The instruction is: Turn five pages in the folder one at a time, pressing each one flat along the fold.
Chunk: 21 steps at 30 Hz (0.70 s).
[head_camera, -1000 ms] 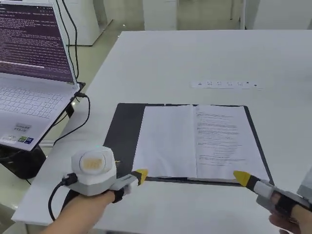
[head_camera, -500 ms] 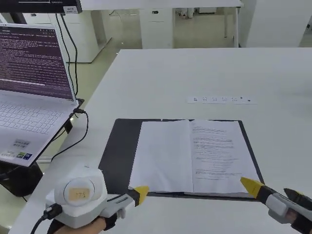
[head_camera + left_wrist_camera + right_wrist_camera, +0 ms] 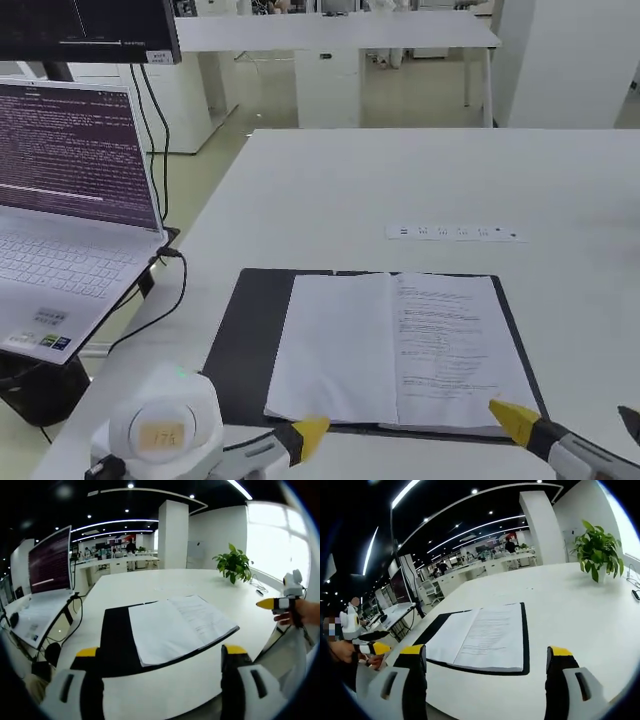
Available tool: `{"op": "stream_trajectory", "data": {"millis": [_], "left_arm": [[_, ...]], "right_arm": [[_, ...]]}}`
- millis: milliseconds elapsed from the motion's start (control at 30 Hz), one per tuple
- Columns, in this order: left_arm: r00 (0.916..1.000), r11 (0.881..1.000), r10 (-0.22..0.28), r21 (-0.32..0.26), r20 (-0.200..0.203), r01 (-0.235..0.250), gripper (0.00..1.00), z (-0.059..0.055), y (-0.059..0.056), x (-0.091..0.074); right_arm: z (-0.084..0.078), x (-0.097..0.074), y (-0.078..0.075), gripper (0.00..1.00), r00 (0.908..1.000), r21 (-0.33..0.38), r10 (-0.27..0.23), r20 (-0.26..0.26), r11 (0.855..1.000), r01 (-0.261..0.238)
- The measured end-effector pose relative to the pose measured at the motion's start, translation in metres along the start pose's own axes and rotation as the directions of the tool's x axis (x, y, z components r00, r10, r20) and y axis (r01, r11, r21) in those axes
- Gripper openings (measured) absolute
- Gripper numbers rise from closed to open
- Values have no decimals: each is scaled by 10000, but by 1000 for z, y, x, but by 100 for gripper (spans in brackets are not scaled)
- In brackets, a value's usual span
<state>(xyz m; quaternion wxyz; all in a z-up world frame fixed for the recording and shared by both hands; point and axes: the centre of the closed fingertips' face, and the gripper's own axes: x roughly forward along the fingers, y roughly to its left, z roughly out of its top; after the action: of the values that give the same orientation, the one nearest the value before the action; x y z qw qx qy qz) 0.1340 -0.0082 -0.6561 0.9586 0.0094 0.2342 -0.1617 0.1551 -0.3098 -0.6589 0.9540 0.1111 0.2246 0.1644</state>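
Note:
A black folder [image 3: 250,340] lies open and flat on the white table, with a blank white page [image 3: 335,345] on the left and a printed page [image 3: 445,345] on the right. My left gripper [image 3: 308,435] hovers open just off the folder's near edge, toward its left side. My right gripper [image 3: 515,420] is open at the near right corner, holding nothing. In the left gripper view the folder [image 3: 165,627] lies beyond the wide-apart jaws of the left gripper [image 3: 160,651]. The right gripper view puts the folder [image 3: 480,632] ahead of the right gripper [image 3: 486,650].
An open laptop [image 3: 60,200] sits on a stand left of the table, its black cable [image 3: 165,275] trailing beside the folder. A white power strip [image 3: 455,233] lies behind the folder. A potted plant [image 3: 235,565] stands far off on the table.
The head camera has tilted up, so everything sits lower in the picture. Both grippers stay open near the folder's near edge; the left one has drawn slightly back. Pages unchanged.

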Motion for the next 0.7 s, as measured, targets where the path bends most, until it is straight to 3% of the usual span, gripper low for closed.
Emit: {"op": "stream_trajectory", "data": {"millis": [400, 467, 700], "left_arm": [[9996, 9999, 105, -31, -262, -106, 98, -8, -1, 2], [9997, 9999, 85, -63, -234, -87, 96, -6, -3, 5], [9991, 9996, -225, 158, -349, 231, 93, -1, -18, 31]], "right_arm": [[1, -5, -10, 99, 10000, -275, 72, -55, 9996, -74], [7, -8, -10, 97, 9997, -508, 125, 210, 9986, -114], [9, -17, -20, 97, 9992, -480, 7, 388, 9988, 12]]}}
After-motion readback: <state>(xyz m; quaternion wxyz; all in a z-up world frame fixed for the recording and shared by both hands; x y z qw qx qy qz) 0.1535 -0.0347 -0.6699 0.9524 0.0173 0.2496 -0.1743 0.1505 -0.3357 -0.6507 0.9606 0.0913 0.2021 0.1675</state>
